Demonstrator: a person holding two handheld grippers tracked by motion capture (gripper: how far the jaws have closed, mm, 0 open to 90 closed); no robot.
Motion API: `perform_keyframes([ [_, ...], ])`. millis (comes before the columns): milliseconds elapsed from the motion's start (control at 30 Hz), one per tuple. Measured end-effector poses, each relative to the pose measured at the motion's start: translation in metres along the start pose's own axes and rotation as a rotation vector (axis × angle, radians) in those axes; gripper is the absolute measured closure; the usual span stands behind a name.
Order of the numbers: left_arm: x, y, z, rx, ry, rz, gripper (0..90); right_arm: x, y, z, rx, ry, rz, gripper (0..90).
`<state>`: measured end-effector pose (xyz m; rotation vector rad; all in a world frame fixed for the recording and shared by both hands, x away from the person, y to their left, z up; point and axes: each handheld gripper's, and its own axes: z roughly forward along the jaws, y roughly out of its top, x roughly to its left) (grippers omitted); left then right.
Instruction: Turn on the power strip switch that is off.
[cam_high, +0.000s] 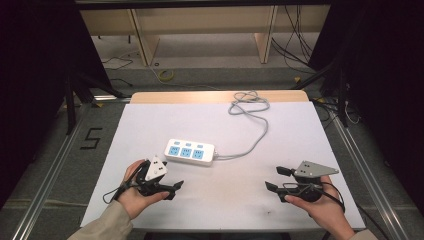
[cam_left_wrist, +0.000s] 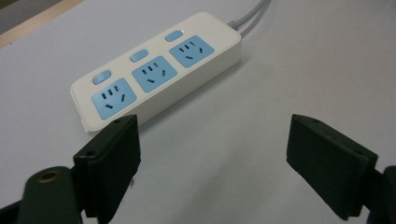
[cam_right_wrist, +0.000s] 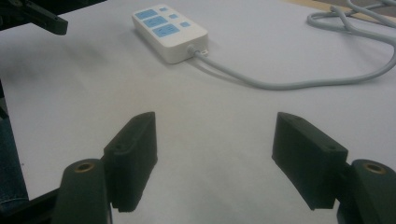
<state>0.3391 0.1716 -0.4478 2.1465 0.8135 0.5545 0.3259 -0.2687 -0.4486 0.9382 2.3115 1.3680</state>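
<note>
White power strip (cam_high: 190, 152) with three blue sockets and three blue buttons, lying flat near the middle of the bench (cam_high: 280, 125), which is covered by a pale sheet. Its grey cable (cam_high: 255, 142) leaves the right end, runs toward 1 o'clock and ends in a loose coil (cam_high: 248, 102) at the far edge, where a strip of bare wood shows. Left gripper (cam_high: 176, 188) held at 7 o'clock from the strip, near it but not touching; in the left gripper view its fingers (cam_left_wrist: 112, 163) stand wide apart with nothing between them, the strip (cam_left_wrist: 159, 81) just beyond the left finger. Right gripper (cam_high: 275, 179) held at 4 o'clock from the strip, well apart from it; in the right gripper view its fingers (cam_right_wrist: 133, 156) are likewise spread wide and hold nothing, with bare sheet between them and the strip (cam_right_wrist: 170, 30) far ahead. Nothing lies between either gripper and the strip. Beyond the bench: grey floor with loose cables, wooden shelving (cam_high: 200, 30), dark curtains at both sides, and a black "5" marked on the floor (cam_high: 91, 138) at the left
</note>
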Motion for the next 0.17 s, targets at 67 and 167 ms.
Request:
perform_keyframes([
  [67, 0.0002, -0.0001, 0.0006, 0.003, 0.002, 0.001, 17.4, 0.0003, 0.0001, -0.0007, 0.0, -0.001, 0.0, 31.2],
  [167, 0.0004, -0.0002, 0.0018, 0.009, 0.004, 0.001, 17.3, -0.0002, 0.0001, -0.001, -0.003, -0.002, -0.001, 31.1],
])
